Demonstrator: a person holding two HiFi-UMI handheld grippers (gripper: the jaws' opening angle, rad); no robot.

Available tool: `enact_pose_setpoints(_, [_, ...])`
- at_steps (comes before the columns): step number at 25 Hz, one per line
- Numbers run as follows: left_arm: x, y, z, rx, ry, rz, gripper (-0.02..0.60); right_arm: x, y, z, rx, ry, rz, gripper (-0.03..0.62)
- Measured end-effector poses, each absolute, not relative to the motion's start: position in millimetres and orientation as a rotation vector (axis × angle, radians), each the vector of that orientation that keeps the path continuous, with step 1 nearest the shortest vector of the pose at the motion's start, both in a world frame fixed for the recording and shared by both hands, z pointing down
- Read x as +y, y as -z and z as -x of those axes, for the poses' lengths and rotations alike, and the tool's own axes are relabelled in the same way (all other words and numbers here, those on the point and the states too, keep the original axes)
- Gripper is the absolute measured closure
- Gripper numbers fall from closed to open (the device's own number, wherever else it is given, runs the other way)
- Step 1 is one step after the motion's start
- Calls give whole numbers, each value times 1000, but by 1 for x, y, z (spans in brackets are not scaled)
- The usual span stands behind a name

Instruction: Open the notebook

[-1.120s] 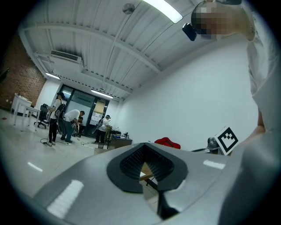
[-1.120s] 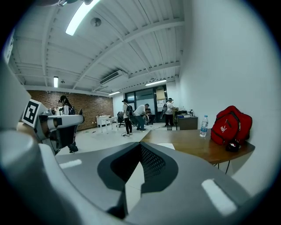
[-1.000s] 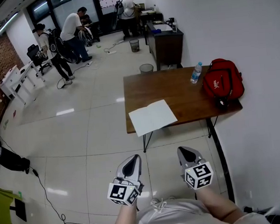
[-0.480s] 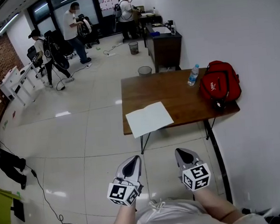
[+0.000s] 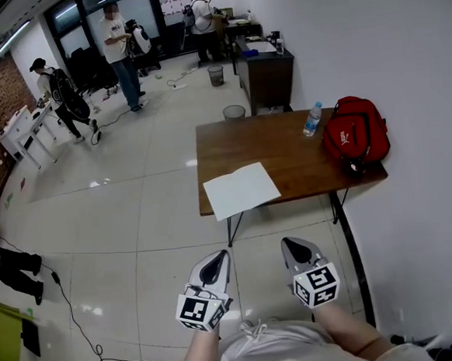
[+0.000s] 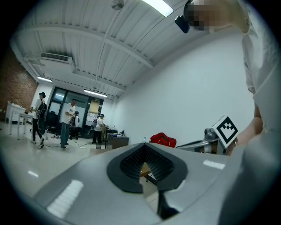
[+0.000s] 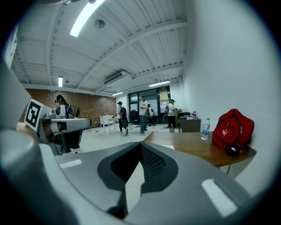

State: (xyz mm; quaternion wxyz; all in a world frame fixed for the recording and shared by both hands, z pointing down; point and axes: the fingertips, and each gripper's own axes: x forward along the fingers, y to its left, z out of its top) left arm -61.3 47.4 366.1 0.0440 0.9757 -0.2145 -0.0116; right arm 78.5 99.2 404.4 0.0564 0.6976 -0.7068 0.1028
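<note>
The notebook (image 5: 241,189) lies shut on the near left corner of the brown table (image 5: 286,151), its white cover facing up and one corner hanging over the edge. It shows as a pale sheet (image 7: 167,146) in the right gripper view. Both grippers are held close to the person's body, well short of the table and over the floor. The left gripper (image 5: 216,256) (image 6: 142,169) is shut and holds nothing. The right gripper (image 5: 288,243) (image 7: 139,154) is likewise shut and holds nothing. They sit side by side, pointing toward the table.
A red backpack (image 5: 355,136) and a water bottle (image 5: 311,119) stand on the table's right end by the white wall. A bin (image 5: 234,112) and a dark cabinet (image 5: 264,71) are beyond it. Several people (image 5: 122,48) move about at the far end. Cables lie on the floor at left.
The table sits slightly further left and up in the head view. The people at the back have walked to new spots. Both grippers have hardly moved.
</note>
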Motion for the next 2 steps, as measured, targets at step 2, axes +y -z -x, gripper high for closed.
enact_pose_setpoints(2, [47,-366,62,-656,38,-2978,575,99,-405,-78,-2144,-312,-2116,589])
